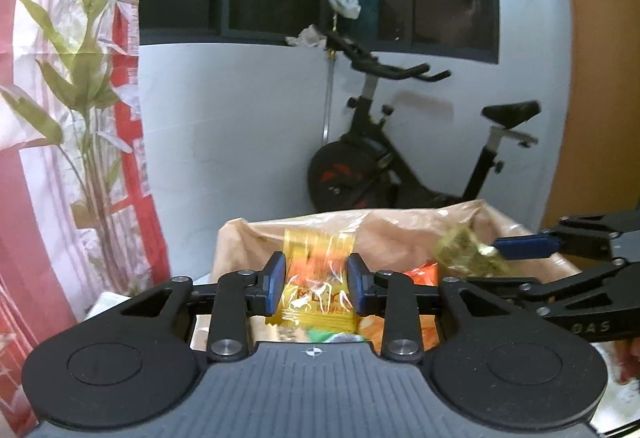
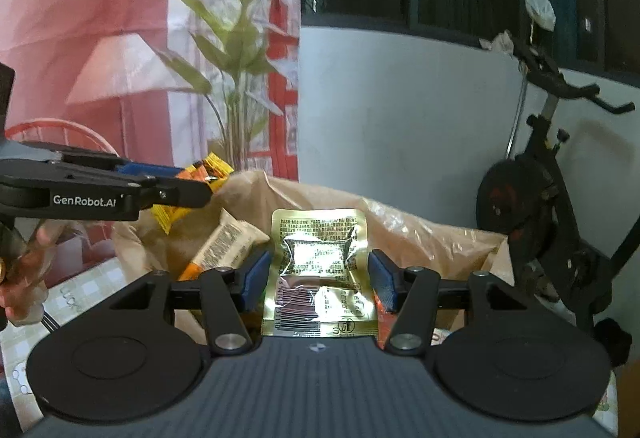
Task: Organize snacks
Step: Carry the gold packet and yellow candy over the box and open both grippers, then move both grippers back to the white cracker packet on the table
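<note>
My left gripper (image 1: 316, 284) is shut on a yellow-orange snack packet (image 1: 318, 270) and holds it above a box lined with a brown plastic bag (image 1: 384, 234). My right gripper (image 2: 318, 278) is shut on a gold foil snack packet (image 2: 320, 270) above the same bag-lined box (image 2: 432, 238). The right gripper also shows at the right of the left wrist view (image 1: 500, 250), with the gold packet (image 1: 464, 250). The left gripper shows at the left of the right wrist view (image 2: 200, 182), with the yellow packet (image 2: 208, 174). A beige-orange snack bar (image 2: 224, 242) and orange packets (image 1: 420, 274) lie in the box.
A black exercise bike (image 1: 400, 158) stands behind the box against a white wall below a dark window. A red and white curtain with a leaf pattern (image 1: 80, 98) hangs at the left. A checked tablecloth (image 2: 80, 290) lies under the box. A wooden panel (image 1: 600, 78) is at the right.
</note>
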A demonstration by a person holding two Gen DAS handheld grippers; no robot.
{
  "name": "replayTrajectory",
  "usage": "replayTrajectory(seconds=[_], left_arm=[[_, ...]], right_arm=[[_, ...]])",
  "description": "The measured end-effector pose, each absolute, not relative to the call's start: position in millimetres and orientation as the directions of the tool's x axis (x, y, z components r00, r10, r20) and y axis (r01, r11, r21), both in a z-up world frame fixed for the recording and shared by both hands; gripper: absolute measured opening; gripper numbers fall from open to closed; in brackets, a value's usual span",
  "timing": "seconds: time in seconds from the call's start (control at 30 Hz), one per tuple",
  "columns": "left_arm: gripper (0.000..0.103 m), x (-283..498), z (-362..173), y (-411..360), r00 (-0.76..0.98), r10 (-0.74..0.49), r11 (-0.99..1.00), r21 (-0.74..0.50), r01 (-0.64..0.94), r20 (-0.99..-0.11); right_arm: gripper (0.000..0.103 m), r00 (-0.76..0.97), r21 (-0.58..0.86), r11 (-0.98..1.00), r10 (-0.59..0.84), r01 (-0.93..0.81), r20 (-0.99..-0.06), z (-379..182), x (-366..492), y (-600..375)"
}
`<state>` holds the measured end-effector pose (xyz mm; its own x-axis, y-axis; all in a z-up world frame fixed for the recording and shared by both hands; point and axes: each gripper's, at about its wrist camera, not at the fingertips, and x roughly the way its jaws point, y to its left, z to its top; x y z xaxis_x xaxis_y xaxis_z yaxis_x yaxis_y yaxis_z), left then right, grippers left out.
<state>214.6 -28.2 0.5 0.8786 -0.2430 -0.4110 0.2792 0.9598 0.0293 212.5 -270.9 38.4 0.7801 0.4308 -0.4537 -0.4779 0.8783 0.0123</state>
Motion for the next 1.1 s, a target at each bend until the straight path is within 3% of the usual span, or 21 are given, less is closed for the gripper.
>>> replayTrajectory(seconds=[0.1,0.2,0.4,1.1], left_arm=[[0.056,211.9,-3.8,-20.7,0.878,-0.23,0.966,0.012,0.258,-0.419],[0.06,206.1,-6.2,-20.1,0.88,-0.22,0.97,-0.001,0.242,-0.42],[0.065,188.2,-5.3,-22.2,0.892,-0.211,0.976,-0.04,0.213,-0.399],[0.066,83.1,-30.1,-68.2,0.858,-0.315,0.949,-0.116,0.294,-0.406]], right_arm=[[0.064,0.78,0.012,0.89,0.405,-0.455,-0.476,31.7,215.7,-273.1],[0.069,0.783,0.047,0.896,0.41,-0.441,-0.468,30.5,212.4,-285.7],[0.069,0.801,0.023,0.902,0.394,-0.431,-0.451,35.8,194.8,-303.7],[0.069,0.831,-0.038,0.899,0.388,-0.437,-0.398,35.5,97.1,-359.1]])
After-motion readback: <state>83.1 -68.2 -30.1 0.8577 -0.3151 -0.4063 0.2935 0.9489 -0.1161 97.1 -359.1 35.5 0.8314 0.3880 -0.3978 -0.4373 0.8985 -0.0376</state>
